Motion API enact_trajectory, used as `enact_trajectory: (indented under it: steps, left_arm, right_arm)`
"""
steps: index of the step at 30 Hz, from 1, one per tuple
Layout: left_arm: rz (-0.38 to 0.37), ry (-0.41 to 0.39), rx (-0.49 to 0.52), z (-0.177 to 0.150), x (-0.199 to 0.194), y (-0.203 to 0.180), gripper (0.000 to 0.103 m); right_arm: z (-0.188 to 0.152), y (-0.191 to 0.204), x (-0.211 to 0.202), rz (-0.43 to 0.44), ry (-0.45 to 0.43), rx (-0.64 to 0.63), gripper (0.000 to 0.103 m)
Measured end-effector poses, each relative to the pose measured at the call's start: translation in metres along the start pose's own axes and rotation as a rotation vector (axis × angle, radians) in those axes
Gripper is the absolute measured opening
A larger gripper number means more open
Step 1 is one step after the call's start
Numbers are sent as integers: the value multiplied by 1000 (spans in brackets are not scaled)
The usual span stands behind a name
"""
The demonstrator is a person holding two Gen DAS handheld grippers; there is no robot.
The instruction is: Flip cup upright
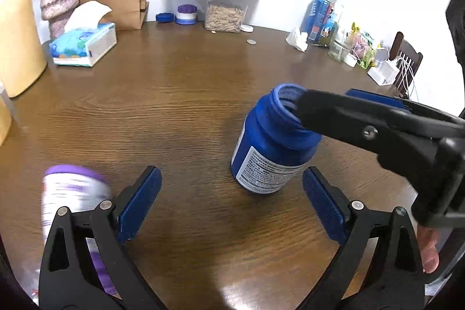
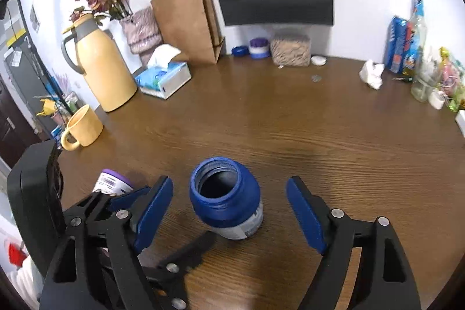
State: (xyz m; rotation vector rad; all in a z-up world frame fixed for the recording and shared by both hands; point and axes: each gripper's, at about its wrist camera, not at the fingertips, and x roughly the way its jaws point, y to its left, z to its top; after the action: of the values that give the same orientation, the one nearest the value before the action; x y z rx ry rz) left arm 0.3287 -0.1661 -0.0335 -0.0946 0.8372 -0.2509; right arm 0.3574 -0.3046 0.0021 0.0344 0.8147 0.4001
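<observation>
Item: blue plastic jar-shaped cup [image 2: 225, 198], lidless, standing mouth-up mid-tabletop [image 2: 319, 135]; flip apparently done. Left tool [image 1: 231, 205] and right tool [image 2: 229, 211]: both spread wide, holding nothing. Remaining: withdrawal.

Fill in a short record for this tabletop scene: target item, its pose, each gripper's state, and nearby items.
target: blue bottle, cap off
pose: upright on the wooden table, mouth facing up
left gripper: jaws open, holding nothing, bottle just ahead
right gripper: jaws open, one either side of the bottle, not touching
nearby: purple-capped white bottle to the left
background: yellow mug, yellow jug, tissue box
</observation>
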Motion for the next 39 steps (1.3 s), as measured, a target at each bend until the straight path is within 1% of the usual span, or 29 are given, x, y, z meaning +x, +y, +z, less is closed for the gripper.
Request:
enact_trajectory:
  steps: [2, 4, 5, 6, 7, 10, 12, 15, 18, 21, 22, 24, 25, 26, 27, 28, 29, 30, 32, 34, 37, 39]
  left_arm:
    - [9, -10, 0, 3, -12, 0, 97]
    - [26, -37, 8, 4, -29, -1, 97]
    - [34, -51, 15, 4, -36, -2, 98]
    - [47, -66, 27, 4, -44, -4, 102]
    - [69, -89, 50, 3, -54, -6, 103]
    - [105, -137, 95, -5, -83, -12, 103]
    - [121, -155, 110, -11, -101, -14, 103]
    - [165, -173, 124, -25, -138, -21, 103]
    - [179, -202, 126, -49, -179, -24, 103]
    - [163, -208, 113, -79, -210, -17, 103]
    - [135, -218, 97, -94, -222, -12, 103]
    - [114, -223, 53, -121, -241, 2, 103]
    - [107, -230, 48, -134, -248, 9, 103]
    - [123, -234, 40, -144, -253, 14, 103]
    - [152, -238, 31, -155, -258, 19, 103]
    - [192, -246, 17, -169, -265, 25, 103]
    - [215, -249, 8, -176, -268, 28, 103]
    - [229, -251, -1, -184, -272, 31, 103]
    - [207, -233, -26, -194, -275, 37, 103]
    - [175, -207, -10, -195, -271, 33, 103]
    - [201, -221, 34, -200, -272, 24, 103]
    - [174, -219, 24, -205, -272, 24, 103]
  right_arm:
    - [-2, 3, -13, -42, -10, -10, 84]
    - [-4, 5, -25, -79, -18, -15, 84]
    - [-5, 5, -32, -97, -22, -14, 84]
    - [-7, 5, -40, -114, -27, -10, 84]
    - [-9, 4, -47, -126, -29, -3, 84]
    - [-21, 7, -73, -171, -50, 2, 84]
    - [-34, 12, -96, -200, -71, 5, 84]
    - [-56, 19, -126, -190, -107, 26, 84]
    - [-83, 32, -153, -159, -122, 54, 84]
    - [-114, 52, -174, -137, -141, 49, 84]
    - [-125, 59, -179, -136, -147, 46, 84]
    - [-152, 76, -186, -124, -151, 40, 84]
    - [-164, 84, -187, -123, -145, 26, 85]
    - [-175, 92, -187, -126, -142, 19, 85]
    - [-189, 100, -188, -138, -141, 23, 85]
    - [-200, 106, -186, -138, -132, 25, 85]
    - [-211, 111, -185, -128, -125, 31, 85]
    - [-223, 117, -183, -117, -119, 40, 85]
    - [-240, 125, -178, -104, -108, 25, 85]
    - [-251, 127, -173, -117, -98, 34, 85]
    - [-251, 126, -169, -98, -76, 55, 85]
    - [-249, 128, -173, -115, -96, 52, 85]
